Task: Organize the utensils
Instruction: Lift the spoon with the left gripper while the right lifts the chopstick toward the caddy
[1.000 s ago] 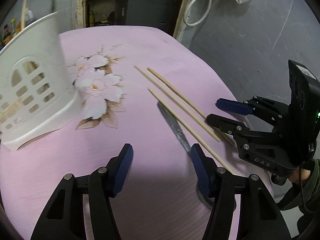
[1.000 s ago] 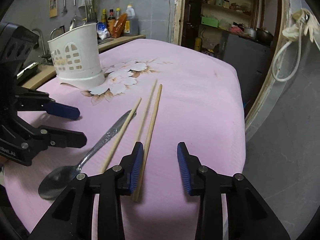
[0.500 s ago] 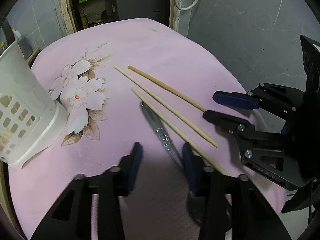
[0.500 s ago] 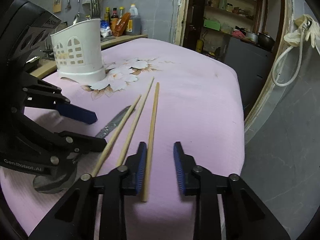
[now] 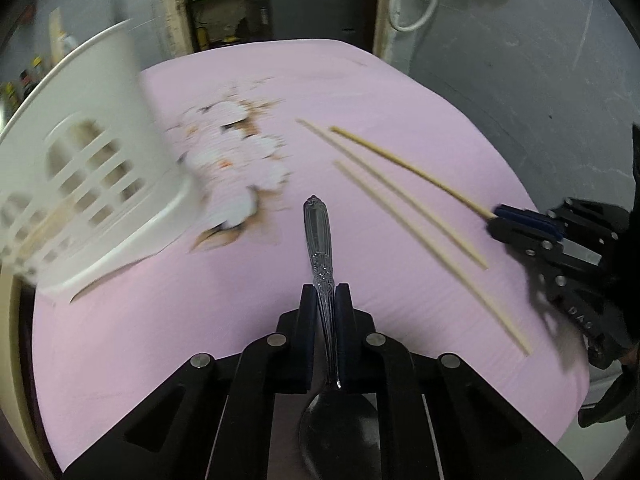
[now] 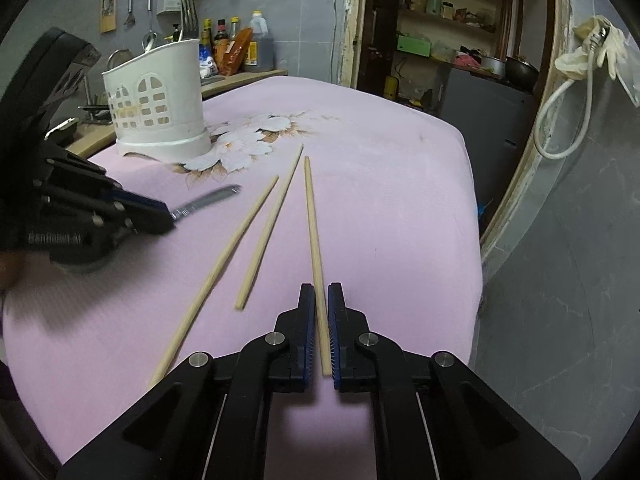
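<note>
On the pink counter (image 6: 400, 200): left tool (image 5: 325, 294) is pinched on the spoon (image 5: 318, 240) at the neck, handle pointing forward past the pads, bowl back under the tool body. From the right wrist view only the handle end sticks out of the left tool, and that area is motion-blurred, so whether the spoon is off the cloth is unclear.

Right tool (image 6: 318, 294) is pressed together on the near end of one chopstick (image 6: 313, 232); the stick runs straight ahead from between the pads, far tip toward the flower print (image 6: 248, 140).

Two more chopsticks lie loose on the counter just left of the gripped one: a middle chopstick (image 6: 272, 220) and an outer chopstick (image 6: 224, 256) with its near end closest to the counter edge. They fan apart toward the camera and don't touch each other. Spoon handle is to their left, apart from them.

White slotted caddy (image 6: 156, 100) stands upright at the far left of the counter, base next to the flower print, forks (image 6: 188, 12) sticking up out of it. Left view shows it blurred.

Bottles (image 6: 240, 46) on a ledge behind the caddy, white cable (image 6: 568, 120) hanging at the doorframe on the right.
</note>
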Demonstrator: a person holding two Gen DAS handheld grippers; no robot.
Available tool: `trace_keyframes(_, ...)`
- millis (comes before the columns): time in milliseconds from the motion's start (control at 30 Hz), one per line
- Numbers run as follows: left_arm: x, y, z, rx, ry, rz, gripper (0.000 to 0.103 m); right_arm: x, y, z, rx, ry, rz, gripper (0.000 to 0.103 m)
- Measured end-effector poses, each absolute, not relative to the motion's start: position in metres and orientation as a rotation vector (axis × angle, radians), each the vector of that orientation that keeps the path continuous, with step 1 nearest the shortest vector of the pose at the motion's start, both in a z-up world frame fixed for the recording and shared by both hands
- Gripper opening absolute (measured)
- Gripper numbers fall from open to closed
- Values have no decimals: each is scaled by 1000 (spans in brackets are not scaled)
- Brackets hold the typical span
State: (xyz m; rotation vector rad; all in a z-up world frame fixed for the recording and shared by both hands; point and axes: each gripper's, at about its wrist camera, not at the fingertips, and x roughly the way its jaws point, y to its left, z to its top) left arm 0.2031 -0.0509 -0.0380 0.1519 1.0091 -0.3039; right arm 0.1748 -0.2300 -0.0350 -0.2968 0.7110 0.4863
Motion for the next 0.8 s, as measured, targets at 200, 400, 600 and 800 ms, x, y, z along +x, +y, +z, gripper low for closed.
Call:
trace_keyframes(200,183,-33,-29,129,989,-307,7,166,-229,-33,-287,741,519,5)
trace_keyframes(400,184,-39,-23,193,1027,-341,8,190,-212,-31,-338,783,538,6)
trace_keyframes(600,191,-50,-26,289,1068,-358,9,224,-192,-32,-371,831,570,7)
trace_keyframes(800,197,-58,-31,360,1100,-391,14,247,-183,-33,-346,866,601,7)
